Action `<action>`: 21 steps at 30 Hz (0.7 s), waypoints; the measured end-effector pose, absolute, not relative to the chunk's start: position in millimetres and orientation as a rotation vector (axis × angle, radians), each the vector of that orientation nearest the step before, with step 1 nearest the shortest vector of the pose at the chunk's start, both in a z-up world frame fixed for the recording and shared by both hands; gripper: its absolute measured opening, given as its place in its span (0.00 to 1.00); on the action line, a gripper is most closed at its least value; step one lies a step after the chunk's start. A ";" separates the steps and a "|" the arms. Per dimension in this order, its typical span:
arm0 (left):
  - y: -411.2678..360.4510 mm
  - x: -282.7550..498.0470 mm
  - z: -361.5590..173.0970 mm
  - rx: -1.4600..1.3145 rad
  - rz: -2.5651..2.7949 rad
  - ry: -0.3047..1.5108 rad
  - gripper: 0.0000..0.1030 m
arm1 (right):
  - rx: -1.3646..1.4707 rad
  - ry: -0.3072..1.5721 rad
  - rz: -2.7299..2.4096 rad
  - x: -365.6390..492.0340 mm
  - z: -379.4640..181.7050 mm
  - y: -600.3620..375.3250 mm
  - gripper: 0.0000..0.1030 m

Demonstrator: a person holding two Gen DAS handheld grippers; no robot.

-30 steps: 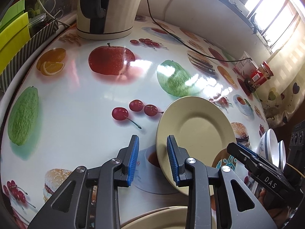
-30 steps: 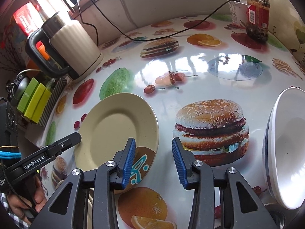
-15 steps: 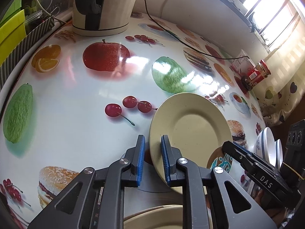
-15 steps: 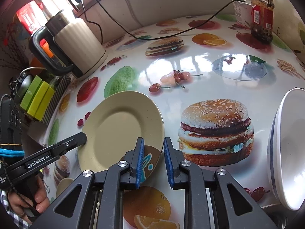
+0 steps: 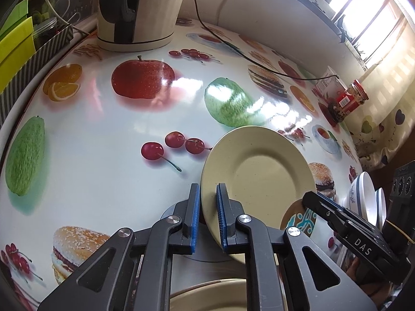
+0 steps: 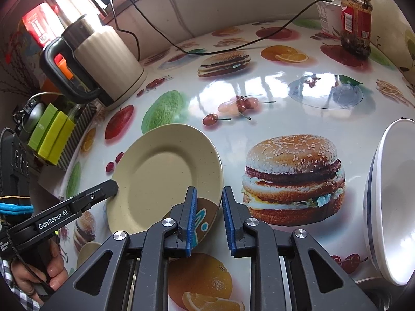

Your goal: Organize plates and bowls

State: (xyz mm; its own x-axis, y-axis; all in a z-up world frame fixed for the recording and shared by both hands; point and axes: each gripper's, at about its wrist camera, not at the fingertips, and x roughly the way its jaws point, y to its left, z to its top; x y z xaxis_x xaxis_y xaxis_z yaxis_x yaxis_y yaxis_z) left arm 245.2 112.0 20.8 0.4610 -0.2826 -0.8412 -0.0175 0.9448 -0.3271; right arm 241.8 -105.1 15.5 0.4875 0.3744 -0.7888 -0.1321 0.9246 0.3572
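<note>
A beige plate (image 5: pixel 259 171) (image 6: pixel 160 176) sits on the printed tablecloth with a gripper at each side. My left gripper (image 5: pixel 207 189) has the plate's near-left rim between its blue pads; its jaws are closing and the pads press on the rim. Its tip (image 6: pixel 111 186) shows at the plate's left edge in the right wrist view. My right gripper (image 6: pixel 208 191) is shut on the opposite rim, where a brown patterned patch shows. A second beige plate (image 5: pixel 207 295) lies under the left gripper. White bowls (image 6: pixel 389 207) (image 5: pixel 363 194) are stacked at the table's right edge.
A cream kettle (image 5: pixel 137 13) (image 6: pixel 103 59) stands at the back with a black cable (image 6: pixel 207 49) running across the table. A red-labelled jar (image 6: pixel 355 18) and a white carton stand at the far right. Green boxes (image 6: pixel 52 134) sit off the left edge.
Both grippers' jaws have closed from wide apart onto the beige plate's rim, one on each side. The hands have stayed in place.
</note>
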 end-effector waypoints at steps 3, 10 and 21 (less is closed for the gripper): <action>111.5 244.9 21.0 -0.303 -0.166 1.080 0.13 | 0.265 1.015 0.311 241.4 17.2 -105.5 0.18; 109.9 242.1 24.5 -0.303 -0.163 1.066 0.13 | 0.271 1.004 0.313 239.2 21.0 -108.2 0.17; 107.3 233.7 36.7 -0.297 -0.161 1.044 0.13 | 0.288 0.981 0.321 232.7 31.7 -112.7 0.17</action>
